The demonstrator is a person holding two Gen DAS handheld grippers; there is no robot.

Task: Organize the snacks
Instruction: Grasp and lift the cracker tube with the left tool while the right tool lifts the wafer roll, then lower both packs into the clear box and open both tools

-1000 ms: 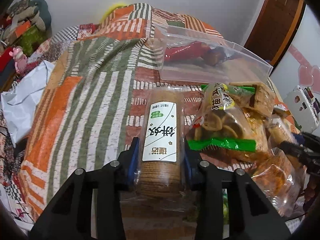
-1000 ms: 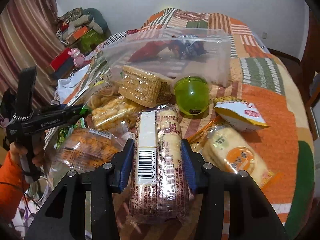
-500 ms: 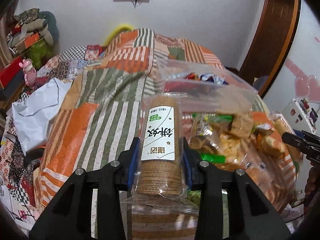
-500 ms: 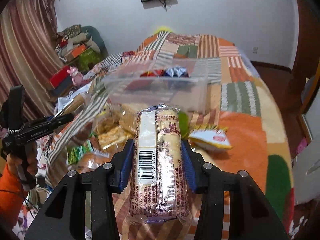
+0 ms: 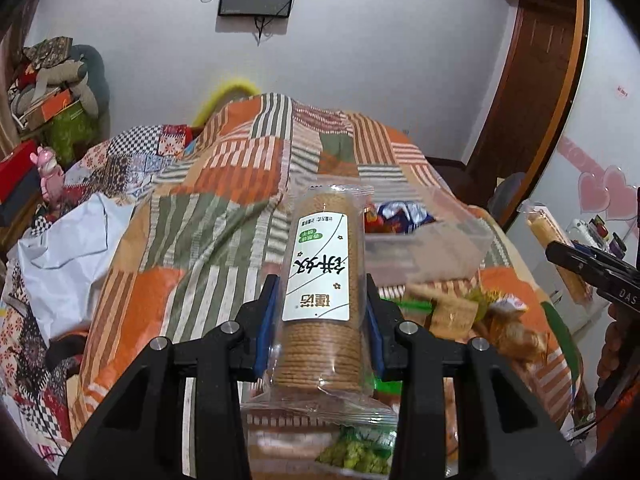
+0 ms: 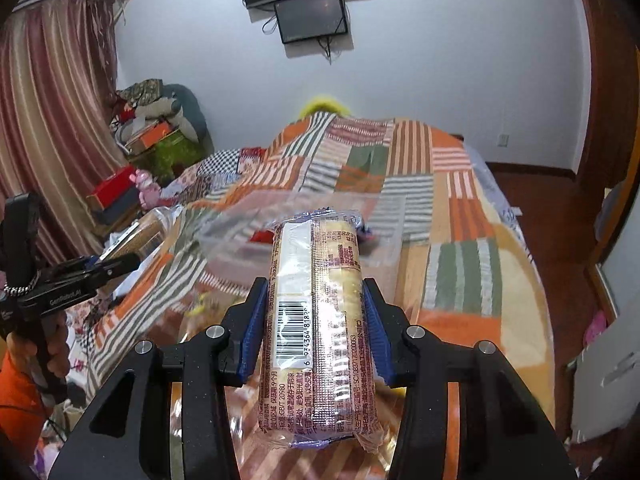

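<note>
Biscuit sleeve (image 5: 323,292): a clear-wrapped stack of round brown biscuits with a white label, standing lengthwise between the blue pads of the left tongs (image 5: 322,322), lifted above the bed.
Left tongs: closed against both sides of the biscuit sleeve.
Cracker pack (image 6: 318,328): a clear pack with a barcode and red print, gripped at its middle by the right tongs (image 6: 316,330), raised over the quilt.
Right tongs: clamped on the cracker pack, pads touching both long sides.
Clear plastic bin (image 5: 430,246): on the quilt beyond both packs, with red and blue wrapped snacks (image 5: 394,216) inside.
Loose snack packets (image 5: 472,316): piled on the bed just in front of the bin.
Patchwork quilt (image 5: 200,216): orange, green and striped, covering the bed.
Wall screen (image 6: 310,16): mounted on the far wall.
</note>
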